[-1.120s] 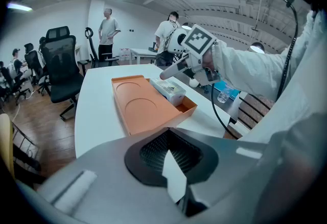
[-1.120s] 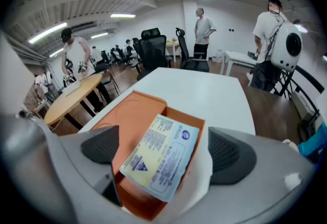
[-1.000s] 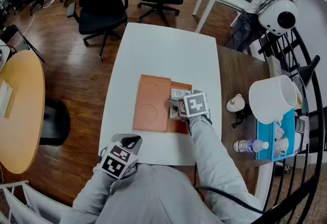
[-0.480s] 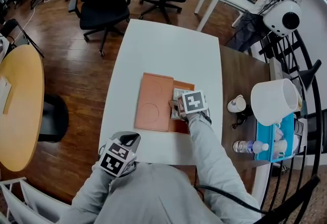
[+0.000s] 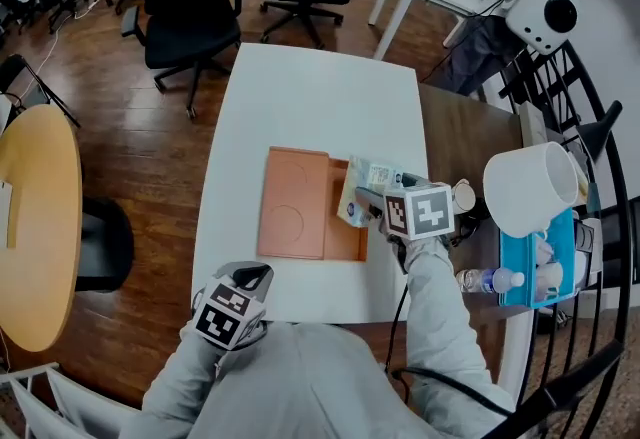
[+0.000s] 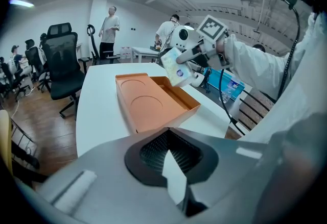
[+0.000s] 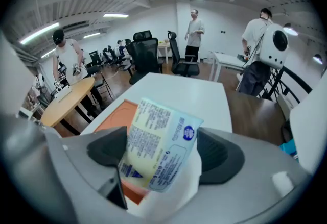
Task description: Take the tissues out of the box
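An open orange box point(image 5: 300, 204) lies flat on the white table point(image 5: 310, 97), its lid folded out to the left. My right gripper point(image 5: 368, 199) holds a tissue pack point(image 5: 365, 189) tilted in the air over the box's right edge. In the right gripper view the pack point(image 7: 158, 144) fills the gap between the jaws, which are closing on it, above the box point(image 7: 115, 116). The left gripper point(image 5: 240, 299) stays low at the table's near edge, apart from the box point(image 6: 148, 103), jaws together. It also sees the lifted pack point(image 6: 175, 67).
A brown table at the right carries a white tub point(image 5: 530, 189), a small cup point(image 5: 462, 197), a water bottle point(image 5: 490, 282) and a blue tray point(image 5: 545, 267). Black office chairs point(image 5: 190, 17) stand beyond the table, a round wooden table point(image 5: 35, 217) at the left.
The right gripper has lifted the tissue pack out of the box and carried it up and to the right. The left gripper has stayed put.
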Action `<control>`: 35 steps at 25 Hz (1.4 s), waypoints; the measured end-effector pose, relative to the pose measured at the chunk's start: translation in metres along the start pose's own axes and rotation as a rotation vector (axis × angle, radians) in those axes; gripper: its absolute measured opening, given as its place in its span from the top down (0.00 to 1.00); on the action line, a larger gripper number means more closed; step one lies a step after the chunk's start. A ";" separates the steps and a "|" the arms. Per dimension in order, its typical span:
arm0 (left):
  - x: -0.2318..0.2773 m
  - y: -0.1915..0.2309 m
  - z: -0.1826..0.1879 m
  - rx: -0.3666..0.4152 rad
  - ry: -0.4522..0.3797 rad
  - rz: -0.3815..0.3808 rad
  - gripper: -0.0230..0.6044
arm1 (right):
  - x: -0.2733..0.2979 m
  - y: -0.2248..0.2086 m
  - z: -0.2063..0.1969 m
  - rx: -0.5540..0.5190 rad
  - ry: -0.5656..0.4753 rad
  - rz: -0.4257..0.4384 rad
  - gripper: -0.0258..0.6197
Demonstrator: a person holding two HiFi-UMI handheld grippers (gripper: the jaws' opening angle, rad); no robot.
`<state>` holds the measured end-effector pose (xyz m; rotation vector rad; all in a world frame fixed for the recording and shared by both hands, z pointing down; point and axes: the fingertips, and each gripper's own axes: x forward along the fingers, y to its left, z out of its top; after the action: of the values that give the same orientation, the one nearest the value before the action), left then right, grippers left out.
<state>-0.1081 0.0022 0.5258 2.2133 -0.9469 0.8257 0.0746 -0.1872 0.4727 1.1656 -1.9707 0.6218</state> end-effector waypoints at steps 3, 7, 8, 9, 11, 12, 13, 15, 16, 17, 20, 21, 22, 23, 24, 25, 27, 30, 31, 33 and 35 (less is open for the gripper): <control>0.003 -0.002 0.005 0.016 0.001 -0.007 0.94 | -0.049 -0.019 0.004 -0.021 -0.058 -0.028 0.28; 0.011 -0.010 0.009 0.039 0.003 -0.029 0.94 | -0.080 -0.056 -0.029 -0.001 -0.008 -0.098 0.28; 0.013 -0.012 0.010 0.045 0.008 -0.036 0.94 | -0.076 -0.064 -0.045 0.000 0.048 -0.114 0.28; 0.015 -0.016 0.010 0.053 0.015 -0.042 0.94 | -0.069 -0.071 -0.061 -0.002 0.107 -0.124 0.28; 0.019 -0.024 0.012 0.078 0.027 -0.052 0.94 | -0.050 -0.079 -0.089 -0.002 0.196 -0.128 0.29; 0.021 -0.028 0.013 0.088 0.033 -0.058 0.94 | -0.040 -0.081 -0.099 0.006 0.224 -0.122 0.29; 0.023 -0.031 0.014 0.096 0.038 -0.063 0.94 | -0.030 -0.082 -0.107 0.015 0.245 -0.113 0.29; 0.025 -0.037 0.015 0.103 0.040 -0.065 0.94 | -0.013 -0.085 -0.118 0.018 0.278 -0.107 0.29; 0.026 -0.039 0.015 0.104 0.039 -0.064 0.94 | -0.007 -0.087 -0.121 0.009 0.293 -0.112 0.29; 0.026 -0.040 0.016 0.104 0.036 -0.061 0.94 | -0.001 -0.089 -0.123 0.000 0.306 -0.117 0.29; 0.024 -0.041 0.012 0.091 0.039 -0.047 0.94 | 0.014 -0.087 -0.126 -0.005 0.323 -0.096 0.29; 0.023 -0.040 0.010 0.086 0.041 -0.042 0.94 | 0.018 -0.086 -0.126 -0.006 0.322 -0.088 0.29; 0.022 -0.039 0.008 0.080 0.043 -0.036 0.94 | 0.021 -0.085 -0.126 -0.007 0.320 -0.082 0.29; 0.021 -0.038 0.007 0.074 0.044 -0.029 0.94 | 0.024 -0.084 -0.125 -0.008 0.318 -0.076 0.28; 0.020 -0.037 0.006 0.070 0.045 -0.024 0.94 | 0.025 -0.083 -0.125 -0.007 0.314 -0.071 0.28; 0.018 -0.036 0.005 0.065 0.046 -0.019 0.94 | 0.026 -0.082 -0.124 -0.006 0.309 -0.068 0.27; 0.016 -0.034 0.004 0.061 0.046 -0.013 0.94 | 0.025 -0.082 -0.122 -0.003 0.292 -0.075 0.26; 0.016 -0.033 0.005 0.062 0.042 -0.012 0.94 | 0.015 -0.088 -0.104 -0.021 0.223 -0.109 0.26; 0.016 -0.033 0.005 0.063 0.041 -0.013 0.94 | 0.010 -0.090 -0.095 -0.034 0.192 -0.117 0.26; 0.017 -0.033 0.007 0.068 0.040 -0.018 0.94 | -0.004 -0.091 -0.077 -0.065 0.149 -0.125 0.26; 0.019 -0.034 0.010 0.076 0.039 -0.024 0.94 | -0.023 -0.087 -0.059 -0.101 0.110 -0.122 0.26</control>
<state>-0.0682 0.0066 0.5238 2.2598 -0.8821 0.9044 0.1793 -0.1735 0.4927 1.1550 -1.8028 0.5072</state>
